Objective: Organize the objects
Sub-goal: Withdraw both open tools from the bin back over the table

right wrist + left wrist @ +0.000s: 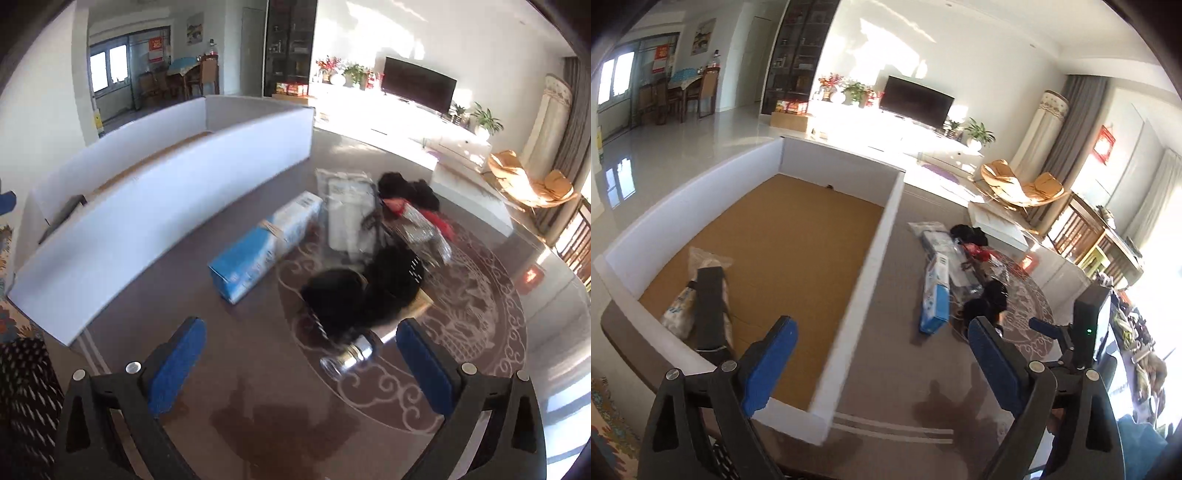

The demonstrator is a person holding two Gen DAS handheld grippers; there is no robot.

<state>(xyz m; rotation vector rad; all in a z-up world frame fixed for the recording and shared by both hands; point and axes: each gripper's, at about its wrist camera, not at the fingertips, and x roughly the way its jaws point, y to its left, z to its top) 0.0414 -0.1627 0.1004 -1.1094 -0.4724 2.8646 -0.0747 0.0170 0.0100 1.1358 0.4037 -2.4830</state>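
A dark brown table [155, 350] with a pale scroll pattern carries everything, and the biggest thing on it is a white box [890, 229] with low walls and a cardboard-brown floor, standing on the table's left part. Inside the box, near its close left corner, lie a clear bag [683, 299] with something pale in it and a black slab [709, 306] across it, the two touching. Right of the box, well apart from its wall, sits the loose pile: a long blue-and-white carton [266, 243] lying flat with one end toward the box, a clear packet [347, 214] with white contents just beside it, a black cloth [406, 192] and something red [439, 221] behind that, and two black rounded things [365, 291] close to the camera (blurred, so what they are cannot be told). A shiny metal piece [351, 356] lies at the near edge of the pile. The left claw [882, 365] hangs over the near right corner of the box, its blue pads spread wide with nothing between them. The right claw [301, 363] hovers just above the metal piece and the black things, likewise spread wide; the metal piece shows in the gap, but neither pad touches it.
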